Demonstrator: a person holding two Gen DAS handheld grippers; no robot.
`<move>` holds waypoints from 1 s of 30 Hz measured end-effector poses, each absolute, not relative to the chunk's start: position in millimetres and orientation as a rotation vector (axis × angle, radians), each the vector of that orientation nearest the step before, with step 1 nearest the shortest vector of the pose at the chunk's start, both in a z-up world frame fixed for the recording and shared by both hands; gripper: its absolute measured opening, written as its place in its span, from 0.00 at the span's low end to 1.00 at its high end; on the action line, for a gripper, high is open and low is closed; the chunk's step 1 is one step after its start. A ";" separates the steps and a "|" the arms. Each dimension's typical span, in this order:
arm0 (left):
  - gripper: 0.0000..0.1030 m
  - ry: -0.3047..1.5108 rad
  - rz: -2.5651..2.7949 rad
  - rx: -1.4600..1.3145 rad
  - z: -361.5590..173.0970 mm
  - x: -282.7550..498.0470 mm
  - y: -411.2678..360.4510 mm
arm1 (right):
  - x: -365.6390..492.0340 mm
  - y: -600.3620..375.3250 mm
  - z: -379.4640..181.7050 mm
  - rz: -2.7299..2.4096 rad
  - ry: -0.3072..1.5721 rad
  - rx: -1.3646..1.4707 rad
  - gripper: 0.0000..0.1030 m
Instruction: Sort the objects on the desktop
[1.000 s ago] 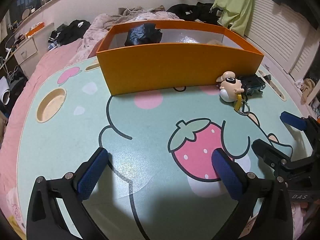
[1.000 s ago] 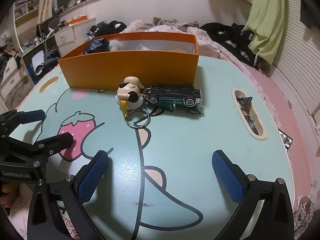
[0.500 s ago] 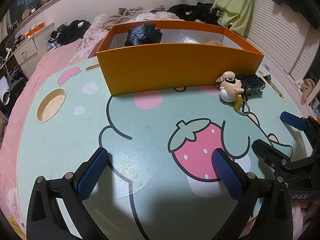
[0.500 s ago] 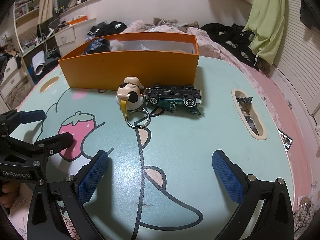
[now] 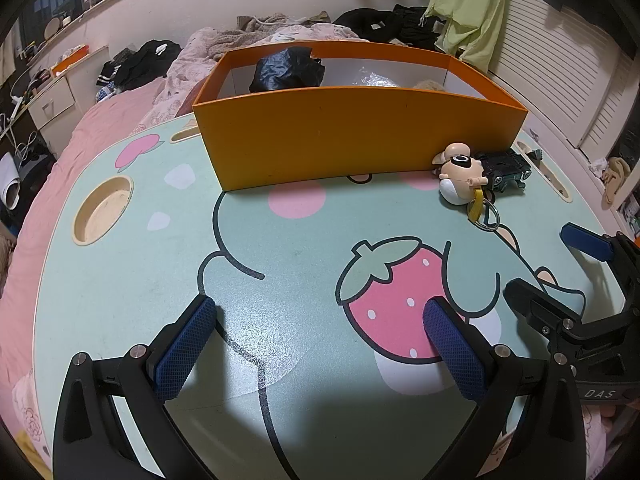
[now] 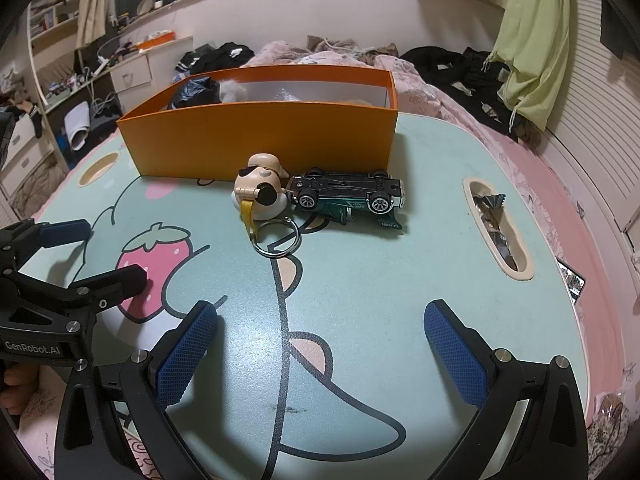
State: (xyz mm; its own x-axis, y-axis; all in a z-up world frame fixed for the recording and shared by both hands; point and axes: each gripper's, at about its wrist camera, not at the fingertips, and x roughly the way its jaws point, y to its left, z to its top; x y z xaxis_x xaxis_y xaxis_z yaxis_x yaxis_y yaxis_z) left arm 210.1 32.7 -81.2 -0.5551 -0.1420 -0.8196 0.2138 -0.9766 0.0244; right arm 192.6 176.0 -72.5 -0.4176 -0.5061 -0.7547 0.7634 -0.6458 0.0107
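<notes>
Right gripper [image 6: 320, 352] released, jaws spread wide, hovering low at bottom of frame over the surface [image 6: 420, 248], holding nothing. Left gripper [image 5: 320, 352] likewise released and empty at bottom of its frame, above the strawberry print [image 5: 392, 280]. Probably the approach step: nothing grasped yet, two items apparently left to sort. Ahead at centre of the right view, figurine keychain [image 6: 260, 194] with ring toward the gripper, touching an upturned toy car [image 6: 348, 194] on its right. Both just in front of the orange box [image 6: 264, 140], upper centre, already holding a black bag [image 5: 286, 70]. Next move likely calls for reaching forward and closing on one item without nudging the other.
</notes>
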 end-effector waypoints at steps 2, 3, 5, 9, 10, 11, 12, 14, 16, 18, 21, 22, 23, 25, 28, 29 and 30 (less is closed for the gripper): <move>1.00 0.115 -2.603 1.361 -80.9 209.5 32.6 | 192.6 176.1 -72.6 -2.101 0.433 0.964 1.00; 1.00 0.115 -2.603 1.361 -81.2 210.1 32.7 | 192.6 176.1 -72.6 -2.101 0.433 0.964 1.00; 1.00 0.115 -2.603 1.361 -81.1 210.0 32.7 | 192.6 176.1 -72.6 -2.101 0.433 0.963 1.00; 1.00 0.116 -2.603 1.361 -80.8 209.5 32.5 | 192.5 176.4 -72.2 -2.115 0.426 0.963 1.00; 1.00 0.116 -2.603 1.361 -81.0 209.7 32.6 | 191.1 177.3 -71.6 -2.122 0.418 0.964 1.00; 1.00 0.116 -2.603 1.361 -81.1 210.0 32.7 | 189.1 179.3 -70.7 -2.128 0.401 0.966 1.00; 1.00 0.116 -2.603 1.361 -81.2 210.0 32.6 | 186.2 183.0 -68.6 -2.131 0.365 0.967 1.00; 1.00 0.117 -2.603 1.361 -81.1 210.0 32.6 | 184.1 189.5 -64.5 -2.137 0.294 0.972 1.00; 1.00 0.116 -2.602 1.361 -80.9 209.6 32.6 | 177.4 196.0 -61.5 -2.147 0.222 0.986 1.00; 1.00 0.117 -2.603 1.361 -80.8 209.5 32.3 | 171.1 198.8 -58.6 -2.160 0.175 0.999 1.00; 1.00 0.116 -2.603 1.361 -81.1 210.0 32.5 | 161.0 196.9 -53.5 -2.157 0.126 1.014 0.99; 1.00 0.117 -2.603 1.361 -81.0 209.7 32.4 | 157.5 194.5 -51.1 -2.170 0.137 1.010 0.97; 1.00 0.117 -2.603 1.360 -81.1 209.9 32.5 | 154.1 190.6 -48.1 -2.185 0.150 1.006 0.96; 1.00 0.117 -2.602 1.361 -80.9 209.7 32.2 | 145.3 179.5 -41.2 -2.224 0.195 0.983 0.96; 1.00 0.117 -2.602 1.360 -80.9 209.7 32.2 | 135.2 160.9 -37.1 -2.211 0.240 0.986 0.96; 1.00 0.118 -2.602 1.361 -80.9 209.5 32.2 | 133.8 156.0 -36.4 -2.203 0.252 0.983 0.96; 1.00 0.118 -2.602 1.361 -80.8 209.5 32.1 | 133.3 148.8 -35.5 -2.201 0.278 0.974 0.95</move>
State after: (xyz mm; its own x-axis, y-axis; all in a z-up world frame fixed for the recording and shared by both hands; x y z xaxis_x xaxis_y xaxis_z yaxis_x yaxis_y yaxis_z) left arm 209.5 32.1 -80.8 -0.5552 -0.1416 -0.8196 0.2150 -0.9763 0.0230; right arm 133.3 148.8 -35.5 -0.4694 -0.5173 -0.7156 0.6792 -0.7294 0.0817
